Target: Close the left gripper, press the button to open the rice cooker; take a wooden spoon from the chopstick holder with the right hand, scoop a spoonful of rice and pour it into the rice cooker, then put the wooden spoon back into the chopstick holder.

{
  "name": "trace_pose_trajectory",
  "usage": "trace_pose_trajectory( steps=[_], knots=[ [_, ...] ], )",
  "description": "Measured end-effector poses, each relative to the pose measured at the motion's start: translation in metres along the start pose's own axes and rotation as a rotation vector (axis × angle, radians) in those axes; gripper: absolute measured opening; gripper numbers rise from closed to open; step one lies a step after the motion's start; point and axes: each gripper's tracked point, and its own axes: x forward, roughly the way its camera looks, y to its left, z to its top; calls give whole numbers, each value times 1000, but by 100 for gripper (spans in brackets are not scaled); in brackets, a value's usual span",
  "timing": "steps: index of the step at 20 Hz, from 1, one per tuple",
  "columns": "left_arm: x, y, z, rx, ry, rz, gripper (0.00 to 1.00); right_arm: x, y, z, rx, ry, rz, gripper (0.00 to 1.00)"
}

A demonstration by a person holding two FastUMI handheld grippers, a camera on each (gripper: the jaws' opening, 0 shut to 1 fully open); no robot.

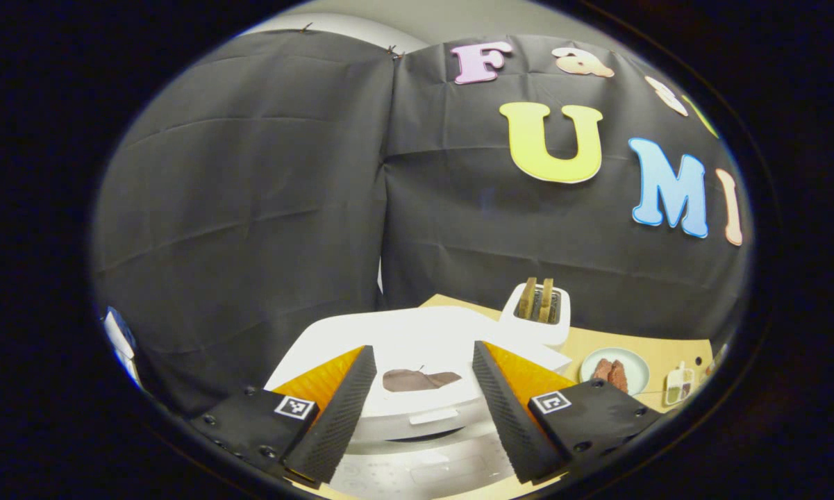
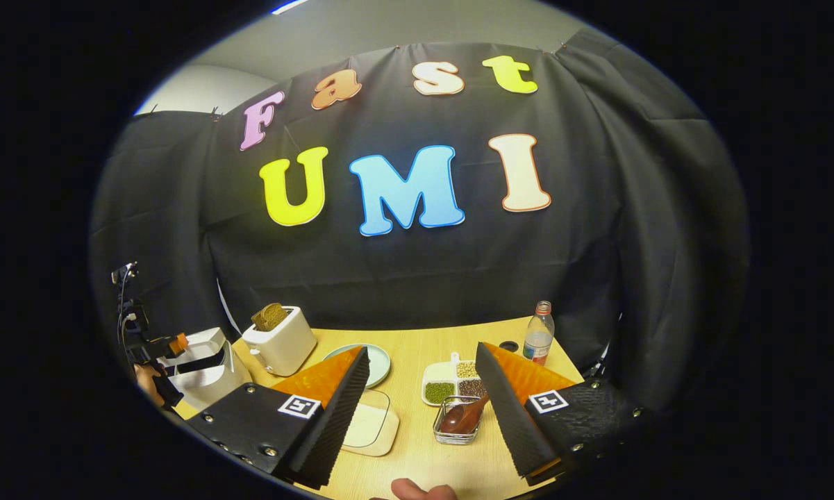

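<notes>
Rice cooker: white, lid down, directly under and ahead of the left gripper in the left gripper view. A brownish patch on the lid top lies between the two fingers. A narrow raised bar on the cooker's front edge sits just below that patch; cannot tell whether it is the button. Left gripper jaws spread wide, nothing between them, fingers either side of the lid and not visibly touching it.

Beyond the cooker, a white toaster with two brown slices standing in its slots. To the toaster's right, a pale plate carrying reddish-brown pieces, then a small divided dish near the edge of the wooden table.

Right gripper view: the cooker sits at the table's left end, the toaster just beside it. The left gripper, held in a hand, hangs at the cooker's left side. Right gripper jaws wide apart, holding nothing, well to the cooker's right. Between its fingers: a clear glass container with the wooden spoon lying tilted in it, and behind that a divided dish of green, pale and dark grains. A light wooden board lies just left of the container. A bottle stands farther right. A fingertip shows at the bottom edge.
</notes>
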Motion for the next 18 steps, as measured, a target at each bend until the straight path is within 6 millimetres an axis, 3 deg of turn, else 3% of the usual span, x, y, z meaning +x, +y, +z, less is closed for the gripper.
trace_pose_trajectory(
  steps=[11, 18],
  knots=[
    [3, -5, -51, 31, 116, -33, 98, -10, 6, -4, 12, 8, -22, 93],
    [6, -6, -57, 43, 128, -37, 99, -16, 13, -12, 12, 21, -30, 93]
  ],
)
